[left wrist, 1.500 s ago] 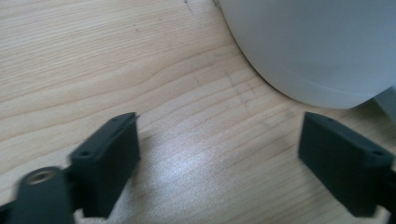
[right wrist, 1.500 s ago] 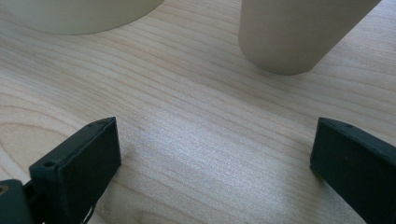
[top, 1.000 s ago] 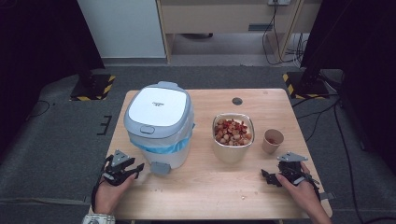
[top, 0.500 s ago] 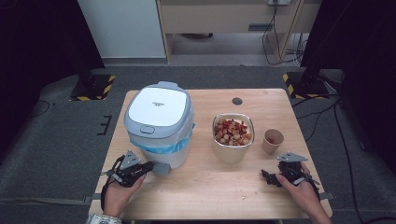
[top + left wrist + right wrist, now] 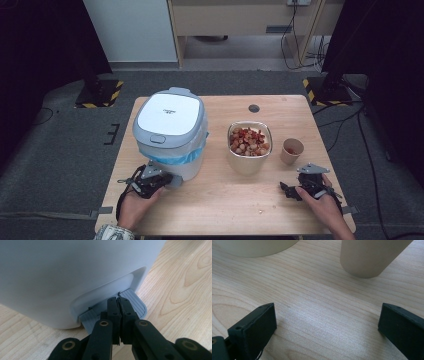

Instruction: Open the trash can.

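A white and grey pedal bin [image 5: 170, 130] with a blue liner stands on the left half of the wooden table [image 5: 225, 210], lid down. My left gripper [image 5: 167, 179] lies low at its foot. Its jaws have just been closing and stand shut with nothing between them. In the left gripper view the left gripper's tips [image 5: 118, 298] rest over the ribbed grey pedal [image 5: 136, 306] under the bin wall [image 5: 62, 272]. My right gripper [image 5: 286, 190] rests open near the front right edge; its jaws [image 5: 327, 322] frame bare wood.
A steel bowl [image 5: 250, 145] of reddish pieces stands mid-table, and a small paper cup [image 5: 292, 150] to its right. Both rise just ahead of the right gripper, the cup [image 5: 369, 257] and the bowl [image 5: 254, 247]. A small dark hole [image 5: 254, 108] marks the far table edge.
My left hand has slid right, up to the bin's pedal, and its jaws have gone from apart to shut. The right hand has stayed put.
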Action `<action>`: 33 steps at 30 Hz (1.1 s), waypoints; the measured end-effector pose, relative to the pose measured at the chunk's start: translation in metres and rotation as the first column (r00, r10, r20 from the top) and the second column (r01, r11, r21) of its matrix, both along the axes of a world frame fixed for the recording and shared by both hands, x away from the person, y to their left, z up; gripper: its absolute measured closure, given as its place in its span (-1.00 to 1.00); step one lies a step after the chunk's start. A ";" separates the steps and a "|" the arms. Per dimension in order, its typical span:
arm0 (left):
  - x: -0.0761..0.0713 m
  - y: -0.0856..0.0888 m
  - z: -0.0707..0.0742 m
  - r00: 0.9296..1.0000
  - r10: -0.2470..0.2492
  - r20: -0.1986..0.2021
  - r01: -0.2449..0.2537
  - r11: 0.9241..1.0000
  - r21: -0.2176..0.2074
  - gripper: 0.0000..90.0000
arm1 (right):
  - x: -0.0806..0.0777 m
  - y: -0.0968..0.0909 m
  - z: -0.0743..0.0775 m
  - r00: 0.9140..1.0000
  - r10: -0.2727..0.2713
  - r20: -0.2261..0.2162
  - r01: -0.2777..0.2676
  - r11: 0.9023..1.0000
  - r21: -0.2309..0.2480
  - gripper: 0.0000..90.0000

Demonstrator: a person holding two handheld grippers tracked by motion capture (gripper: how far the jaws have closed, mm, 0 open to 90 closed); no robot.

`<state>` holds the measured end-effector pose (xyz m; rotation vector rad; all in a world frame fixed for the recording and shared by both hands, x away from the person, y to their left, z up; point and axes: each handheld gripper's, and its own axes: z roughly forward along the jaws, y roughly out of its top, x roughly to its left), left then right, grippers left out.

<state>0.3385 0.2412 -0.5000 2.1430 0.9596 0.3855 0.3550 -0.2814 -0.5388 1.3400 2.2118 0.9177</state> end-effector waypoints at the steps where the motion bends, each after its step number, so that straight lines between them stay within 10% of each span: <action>1: 0.000 0.000 0.000 1.000 0.000 0.002 0.000 1.000 0.003 0.95 | 0.000 0.000 0.000 1.000 0.000 0.000 0.000 1.000 0.000 -0.96; 33: 0.001 -0.010 -0.010 1.000 -0.005 -0.012 0.006 0.995 0.100 1.00 | -0.001 0.000 0.000 1.000 0.001 -0.001 -0.001 1.000 0.000 -0.95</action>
